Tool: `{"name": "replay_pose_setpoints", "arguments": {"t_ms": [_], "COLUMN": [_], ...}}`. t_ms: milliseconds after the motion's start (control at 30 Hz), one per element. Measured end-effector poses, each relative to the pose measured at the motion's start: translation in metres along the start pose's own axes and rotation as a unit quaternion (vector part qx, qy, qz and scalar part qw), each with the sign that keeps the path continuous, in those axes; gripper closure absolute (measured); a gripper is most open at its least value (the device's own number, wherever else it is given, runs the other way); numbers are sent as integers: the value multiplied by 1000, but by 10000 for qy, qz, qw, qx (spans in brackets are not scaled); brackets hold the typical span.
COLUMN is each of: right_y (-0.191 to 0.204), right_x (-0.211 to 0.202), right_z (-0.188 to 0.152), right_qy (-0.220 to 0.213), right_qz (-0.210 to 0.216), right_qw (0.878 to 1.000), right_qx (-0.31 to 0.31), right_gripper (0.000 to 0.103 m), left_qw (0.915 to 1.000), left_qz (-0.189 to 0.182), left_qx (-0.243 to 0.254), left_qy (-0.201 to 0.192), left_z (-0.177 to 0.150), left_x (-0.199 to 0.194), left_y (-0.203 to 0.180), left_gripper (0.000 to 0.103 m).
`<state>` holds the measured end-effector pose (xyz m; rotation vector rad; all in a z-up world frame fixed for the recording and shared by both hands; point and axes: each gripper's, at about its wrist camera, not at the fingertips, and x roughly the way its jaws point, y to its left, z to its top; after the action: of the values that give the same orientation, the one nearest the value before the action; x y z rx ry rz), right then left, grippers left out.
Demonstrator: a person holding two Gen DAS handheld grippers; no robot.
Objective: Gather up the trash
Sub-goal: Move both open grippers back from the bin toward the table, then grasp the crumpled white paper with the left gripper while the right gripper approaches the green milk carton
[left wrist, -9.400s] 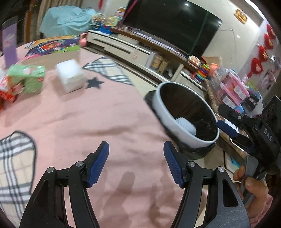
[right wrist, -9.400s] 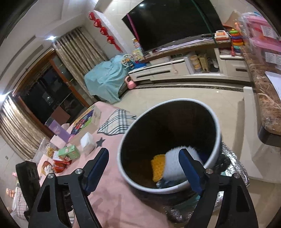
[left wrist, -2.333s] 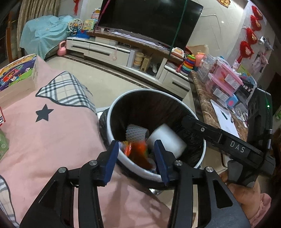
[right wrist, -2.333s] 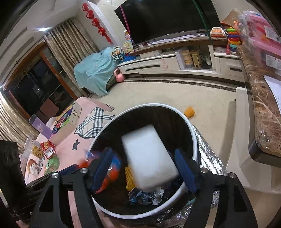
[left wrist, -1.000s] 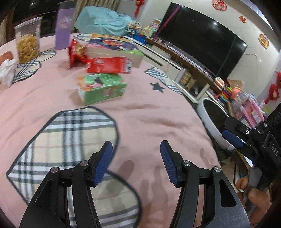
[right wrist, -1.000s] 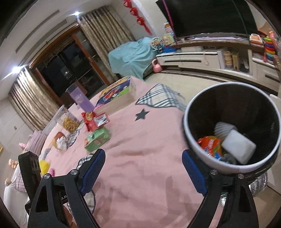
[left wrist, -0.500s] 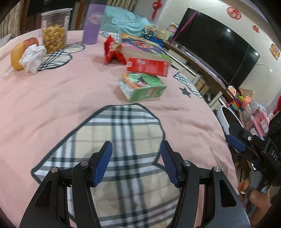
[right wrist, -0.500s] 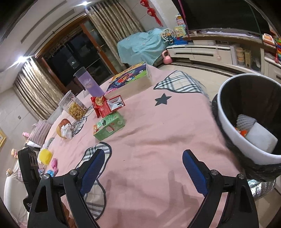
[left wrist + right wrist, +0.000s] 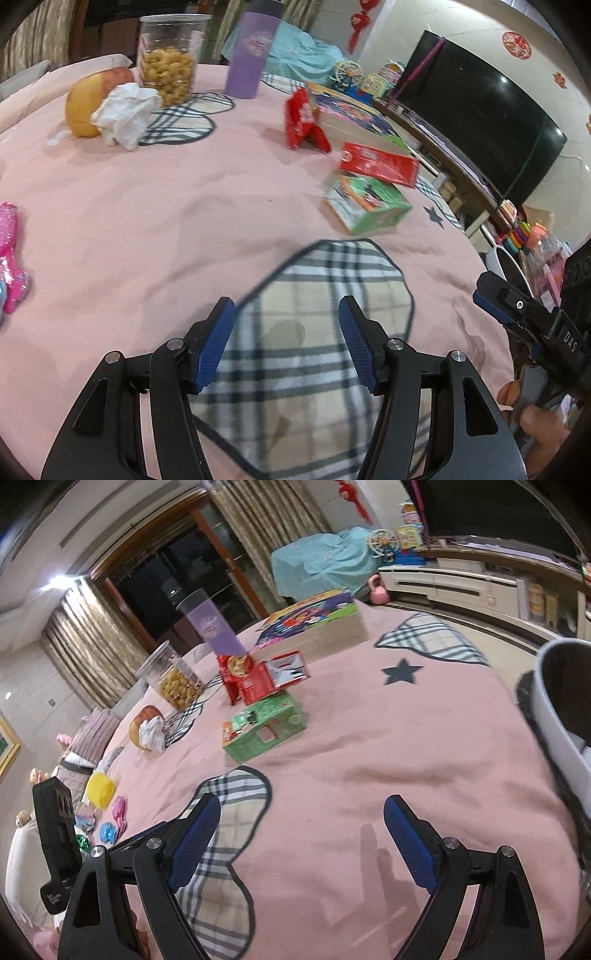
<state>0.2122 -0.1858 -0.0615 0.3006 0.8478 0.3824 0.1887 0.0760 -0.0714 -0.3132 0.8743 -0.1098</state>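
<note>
Hovering over pink cloth [image 9: 184, 221]: left gripper [image 9: 286, 339] and right gripper [image 9: 301, 834] apart, empty; crumpled tissue [image 9: 123, 112], green carton [image 9: 365, 205] ahead

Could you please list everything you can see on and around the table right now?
Tablecloth: one, pink with plaid patches.
Green carton: one, mid-table.
Red carton: one, leaning on the green one.
Red snack packet: one, beside book.
Crumpled tissue: one, white, against the fruit.
Snack jar: one, clear.
Tumbler: one, purple.
Bin: one, white-rimmed, table's edge.
Left tongs: open, empty.
Right tongs: open, empty.
</note>
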Motion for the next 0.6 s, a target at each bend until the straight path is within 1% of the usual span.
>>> {"name": "replay_pose_setpoints", "arguments": {"t_ms": [167,233,300,467,600], "right_y": [19,26,34,48,52], "right_x": [20,27,36,59,73], "right_z": [8,12,16,25,30], "right_qy": [116,130,169,360,431], "right_qz": [135,162,126,82,29], "right_qw": [9993,9986,9971,9919,9891], "right_qx": [-325,-483,-735,-1213,-1411], "right_gripper": [11,8,8,7,7], "left_qw": [9998,9996,9993,9972,9947], "left_qz": [134,203,282,620,846], "left_qx": [-123,-168,-193,-297,-437], "left_qy": [-69,-102,-128,-288,-397], "left_z": [10,17,24,48,74], "left_x": [-2,-3,-2,3,11], "left_y": [20,30,38,66,91], "left_gripper": [41,39,34,29,27]}}
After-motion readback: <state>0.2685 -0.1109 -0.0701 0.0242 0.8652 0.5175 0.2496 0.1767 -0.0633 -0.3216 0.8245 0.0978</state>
